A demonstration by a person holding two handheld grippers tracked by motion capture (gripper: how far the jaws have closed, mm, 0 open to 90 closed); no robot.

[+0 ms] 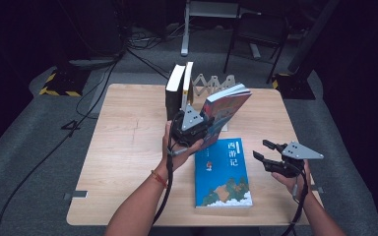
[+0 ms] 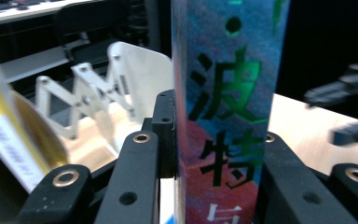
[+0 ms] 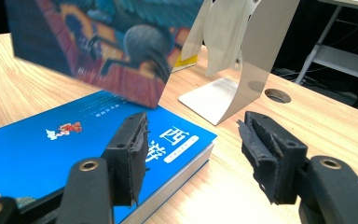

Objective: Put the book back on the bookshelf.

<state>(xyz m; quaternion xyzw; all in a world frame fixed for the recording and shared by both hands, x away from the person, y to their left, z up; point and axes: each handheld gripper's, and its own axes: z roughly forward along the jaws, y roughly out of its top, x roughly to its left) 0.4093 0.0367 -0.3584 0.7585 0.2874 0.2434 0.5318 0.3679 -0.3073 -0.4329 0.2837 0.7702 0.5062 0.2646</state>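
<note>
Left gripper (image 1: 203,123) pinches a colourful book (image 1: 226,105) above the table (image 1: 123,147); right gripper (image 1: 266,152) hovers spread beside the blue book (image 1: 222,174).

Bare table (image 1: 128,147) left; upright books (image 1: 178,91), bookend (image 1: 211,84) behind.

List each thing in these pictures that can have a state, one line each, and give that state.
Colourful book: shut, lifted off the table, tilted, gripped at its spine.
Blue book: shut, lying flat on the table.
Two books at the back: standing upright.
Folding book rack: stretched out.
Left gripper: shut on the colourful book.
Right gripper: open, holding nothing.
</note>
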